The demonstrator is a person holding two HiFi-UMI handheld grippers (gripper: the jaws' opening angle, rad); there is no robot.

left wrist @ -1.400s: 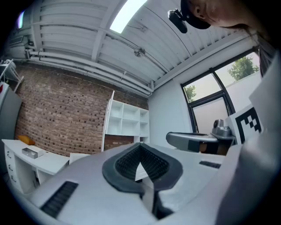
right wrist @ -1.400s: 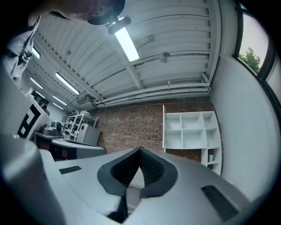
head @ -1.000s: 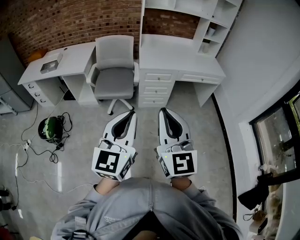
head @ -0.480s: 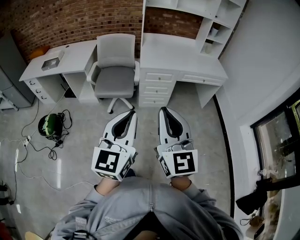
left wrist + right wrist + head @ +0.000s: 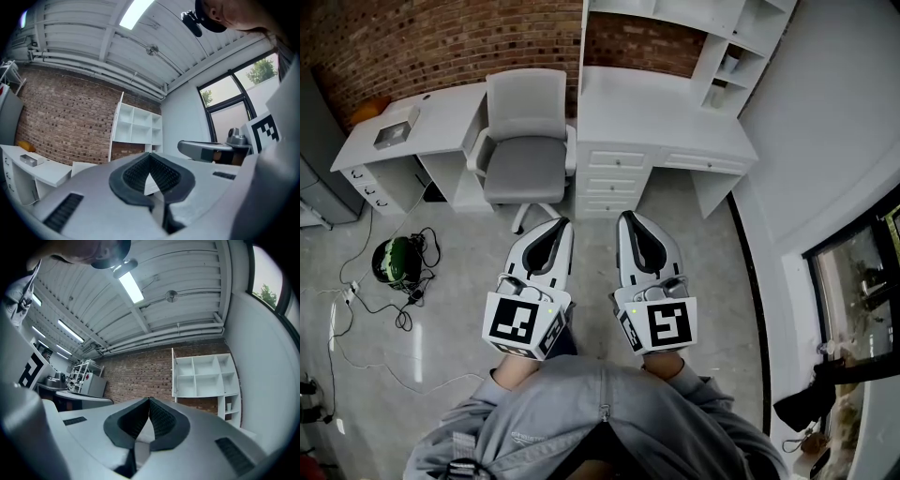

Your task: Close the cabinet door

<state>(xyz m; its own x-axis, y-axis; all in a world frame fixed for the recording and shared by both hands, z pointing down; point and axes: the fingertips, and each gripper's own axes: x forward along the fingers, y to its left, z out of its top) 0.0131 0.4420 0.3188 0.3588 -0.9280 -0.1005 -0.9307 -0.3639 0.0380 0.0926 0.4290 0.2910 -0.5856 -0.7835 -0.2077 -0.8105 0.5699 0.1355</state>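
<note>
Cabinet door (image 5: 584,42): judged to be the thin white panel that stands out edge-on from the left side of the shelf unit (image 5: 675,19), above the white desk (image 5: 666,117) and against the brick wall. The right gripper view shows the same panel at the left edge of the open compartments. No handle can be made out.

Handling, as a judgement: a light, rigid, hinged board with a smooth painted face. It should swing on a gentle push. Make contact on the flat face near the free edge, away from the hinges. Avoid a pinch grip on the thin edge, where the pads could slip.

Left gripper (image 5: 562,225) and right gripper (image 5: 624,221): side by side in front of the person, pointing toward the desk, well apart from the door. Both pairs of jaws are closed tip to tip with nothing between them.

An office chair (image 5: 525,141) stands left of the drawer stack (image 5: 614,178), beside the approach path.
</note>
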